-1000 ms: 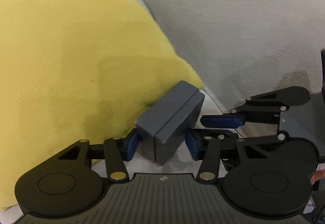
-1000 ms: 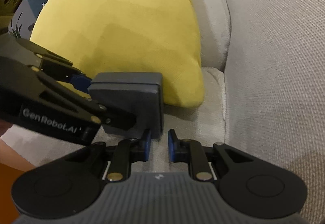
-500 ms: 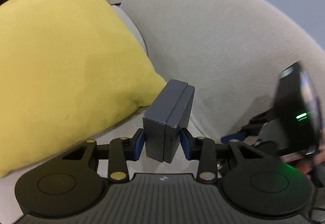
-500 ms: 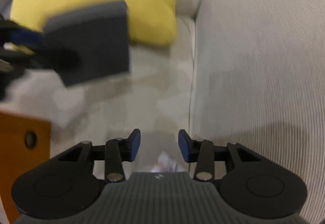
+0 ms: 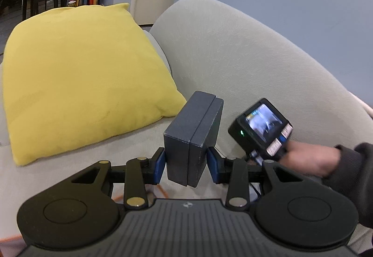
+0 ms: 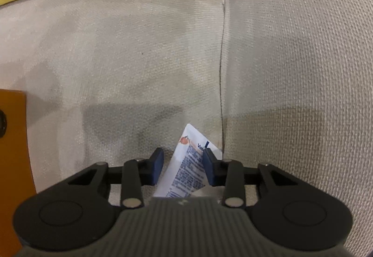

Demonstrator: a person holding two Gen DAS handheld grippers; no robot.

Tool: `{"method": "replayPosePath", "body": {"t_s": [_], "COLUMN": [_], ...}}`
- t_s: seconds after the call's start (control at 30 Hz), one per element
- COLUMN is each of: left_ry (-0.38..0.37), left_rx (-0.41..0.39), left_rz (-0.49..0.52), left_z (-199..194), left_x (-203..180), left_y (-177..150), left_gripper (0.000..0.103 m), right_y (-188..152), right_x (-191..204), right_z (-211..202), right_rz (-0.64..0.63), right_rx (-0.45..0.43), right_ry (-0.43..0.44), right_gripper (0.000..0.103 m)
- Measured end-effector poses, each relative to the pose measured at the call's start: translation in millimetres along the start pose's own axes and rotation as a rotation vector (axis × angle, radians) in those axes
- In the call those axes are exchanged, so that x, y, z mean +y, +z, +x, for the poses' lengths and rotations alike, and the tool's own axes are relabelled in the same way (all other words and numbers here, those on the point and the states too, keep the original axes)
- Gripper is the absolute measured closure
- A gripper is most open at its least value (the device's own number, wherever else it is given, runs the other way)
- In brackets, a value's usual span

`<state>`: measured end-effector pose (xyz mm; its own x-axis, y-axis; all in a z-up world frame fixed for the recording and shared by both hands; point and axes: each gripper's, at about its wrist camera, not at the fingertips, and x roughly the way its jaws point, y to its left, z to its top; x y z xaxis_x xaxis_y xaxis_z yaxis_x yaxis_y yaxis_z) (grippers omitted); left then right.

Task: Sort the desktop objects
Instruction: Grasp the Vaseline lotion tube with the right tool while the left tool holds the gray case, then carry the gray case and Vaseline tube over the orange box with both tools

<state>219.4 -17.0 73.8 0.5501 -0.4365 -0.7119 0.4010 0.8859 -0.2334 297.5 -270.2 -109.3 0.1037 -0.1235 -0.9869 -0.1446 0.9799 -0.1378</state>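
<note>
- Clearly, the left gripper was clamped on a dark grey box; both blue pads pressed on its two broad faces, and the box stood on its edge between them, lifted free of the sofa seat, with its long side rising toward 12 o'clock.
- Behind the box, at about 10 o'clock, lay the yellow cushion; it was apart from the box and leaned against the sofa back.
- At 3 o'clock in the left wrist view a person's hand in a dark sleeve carried the other tool, whose small screen was lit.
- The right gripper pointed down at the seat; its jaws were closing, and a small white packet with blue print lay between them; the right pad seemed at the packet's edge, the left pad was still apart from it, so I judge it was not yet held.
- The relation that matters: the packet lay directly under the right gripper, close to the seam at the sofa arm; its long axis ran from about 7 o'clock to 1 o'clock, so slanted to the line of the jaws; the right hand was clearly the nearer one, the left being occupied.
- At 9 o'clock in the right wrist view an orange panel stood at the frame's edge; what it belongs to I cannot tell.
</note>
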Motion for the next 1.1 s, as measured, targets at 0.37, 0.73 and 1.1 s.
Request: {"method": "replayPosePath", "body": {"t_s": [0.37,0.73,1.1], "left_ry": [0.038,0.072,0.09], "left_rx": [-0.015,0.042,0.141], "left_rz": [-0.074,-0.172,-0.271], "left_z": [-47.8,-82.5,-79.4], "left_x": [6.1,19.9,20.4], "left_y": [-41.9,-87.6,-139.2], "left_gripper": [0.059,0.059,0.059], "right_y": [-38.3,-59.7,-79.2], "right_x": [5.9,43.2,39.4], "right_z": [-67.1,-112.5,-93.4], "right_rz": [-0.005,-0.052,-0.082], "right_rx": [-0.207,-0.362,-0.283], "right_ry": [0.12,0.225,0.235], "right_gripper": [0.088,0.089,0.086]}}
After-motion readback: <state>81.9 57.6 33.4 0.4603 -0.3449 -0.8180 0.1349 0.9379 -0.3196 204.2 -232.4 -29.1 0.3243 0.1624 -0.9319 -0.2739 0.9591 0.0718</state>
